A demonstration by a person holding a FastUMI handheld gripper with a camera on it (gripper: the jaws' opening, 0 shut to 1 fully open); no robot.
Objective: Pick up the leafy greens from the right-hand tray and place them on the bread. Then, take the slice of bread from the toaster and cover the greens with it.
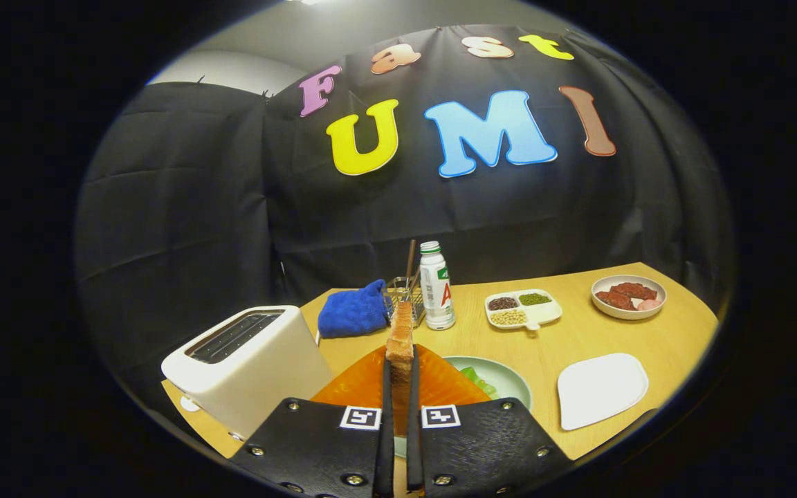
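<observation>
Bread (400,339) stands on edge in my tongs (399,387), both fingers clamped on its faces, held above the orange plate (360,384). Greens (476,379) lie on the pale green plate (506,379) just right of the fingers. Toaster (246,363) sits on the counter (578,332) to the left, slots empty. White tray (601,389) lies right of the green plate. Beyond: blue mitt (351,311), bottle (436,287).

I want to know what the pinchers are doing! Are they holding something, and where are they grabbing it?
Yes. The gripper is shut on the slice of bread, standing on edge. The fingers press its two flat faces at the lower end, near them.
</observation>
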